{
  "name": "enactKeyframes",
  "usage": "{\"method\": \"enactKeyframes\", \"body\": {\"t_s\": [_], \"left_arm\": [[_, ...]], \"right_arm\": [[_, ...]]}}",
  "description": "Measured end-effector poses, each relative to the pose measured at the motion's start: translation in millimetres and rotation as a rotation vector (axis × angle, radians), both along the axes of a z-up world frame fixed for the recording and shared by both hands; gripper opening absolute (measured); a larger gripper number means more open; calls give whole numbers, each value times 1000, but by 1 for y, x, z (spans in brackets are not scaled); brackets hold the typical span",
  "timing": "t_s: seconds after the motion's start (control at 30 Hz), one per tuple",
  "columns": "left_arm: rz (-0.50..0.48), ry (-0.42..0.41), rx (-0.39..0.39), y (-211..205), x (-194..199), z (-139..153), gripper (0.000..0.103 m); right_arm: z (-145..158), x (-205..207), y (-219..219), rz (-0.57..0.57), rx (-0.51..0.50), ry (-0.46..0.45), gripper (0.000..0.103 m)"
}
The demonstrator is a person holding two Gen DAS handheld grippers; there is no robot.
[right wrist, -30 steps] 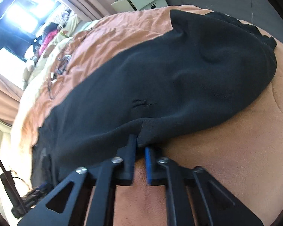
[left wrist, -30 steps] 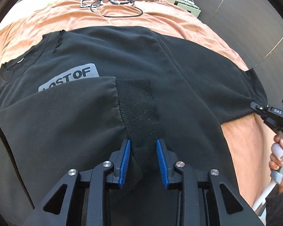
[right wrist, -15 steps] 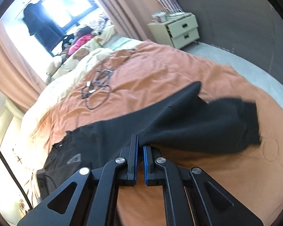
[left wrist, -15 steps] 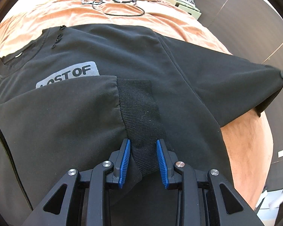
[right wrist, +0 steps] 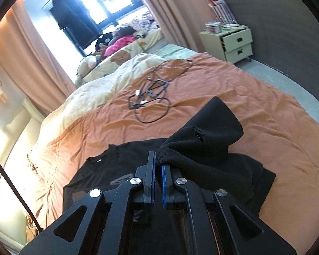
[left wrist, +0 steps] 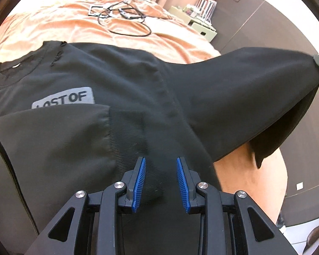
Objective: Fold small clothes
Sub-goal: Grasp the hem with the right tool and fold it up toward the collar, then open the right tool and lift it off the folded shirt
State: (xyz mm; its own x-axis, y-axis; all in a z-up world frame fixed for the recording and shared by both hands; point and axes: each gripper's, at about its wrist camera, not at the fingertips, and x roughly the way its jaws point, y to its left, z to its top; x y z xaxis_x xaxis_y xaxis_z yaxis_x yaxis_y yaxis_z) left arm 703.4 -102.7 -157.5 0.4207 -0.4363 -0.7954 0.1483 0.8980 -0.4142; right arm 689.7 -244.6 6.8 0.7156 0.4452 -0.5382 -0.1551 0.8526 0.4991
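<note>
Partly hidden: sweatshirt (left wrist: 121, 80) under left tool (left wrist: 161, 180).

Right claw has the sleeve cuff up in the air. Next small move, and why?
Probably carry the right claw in over the black sweatshirt and lower the sleeve across its chest. The cuff is pinched and lifted clear of the orange bedspread, and the opposite sleeve already lies folded across the front.

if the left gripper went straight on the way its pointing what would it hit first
Most likely the ribbed cuff of the folded-in sleeve: it lies right ahead of and between the left gripper's parted fingers, on the black sweatshirt spread over the bed. Depth is hard to judge here.
</note>
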Motion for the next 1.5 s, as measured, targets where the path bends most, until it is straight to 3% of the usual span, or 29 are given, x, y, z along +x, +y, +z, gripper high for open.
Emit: {"method": "enactKeyframes", "body": {"t_s": [0.27,0.47,0.57,0.8,0.97,1.07,1.1,1.17,1.23,1.4,1.5], "left_arm": [[-23,99,-143,-25,23,-31,31],[-28,95,-113,-39,24,-36,31],[-28,112,-138,-28,19,-30,31],[34,105,-139,34,-5,0,31],[115,84,-55,98,-29,31,31],[179,71,11,135,-43,46,31],[195,70,20,150,-47,47,31],[233,64,49,165,-56,56,31],[251,55,75,172,-64,65,31],[234,37,136,163,-69,77,31],[211,25,148,146,-64,81,31]], "right_arm": [[-7,0,13,42,49,15,1],[-9,2,18,91,110,26,1],[-20,4,24,120,166,34,1],[-64,18,34,172,338,75,1],[-110,32,50,183,443,129,2],[-139,38,67,185,430,215,3],[-149,41,74,195,413,250,5],[-165,43,82,223,405,286,26],[-174,41,82,235,411,281,79],[-189,27,59,224,414,293,81],[-188,9,29,159,368,279,81]]}}
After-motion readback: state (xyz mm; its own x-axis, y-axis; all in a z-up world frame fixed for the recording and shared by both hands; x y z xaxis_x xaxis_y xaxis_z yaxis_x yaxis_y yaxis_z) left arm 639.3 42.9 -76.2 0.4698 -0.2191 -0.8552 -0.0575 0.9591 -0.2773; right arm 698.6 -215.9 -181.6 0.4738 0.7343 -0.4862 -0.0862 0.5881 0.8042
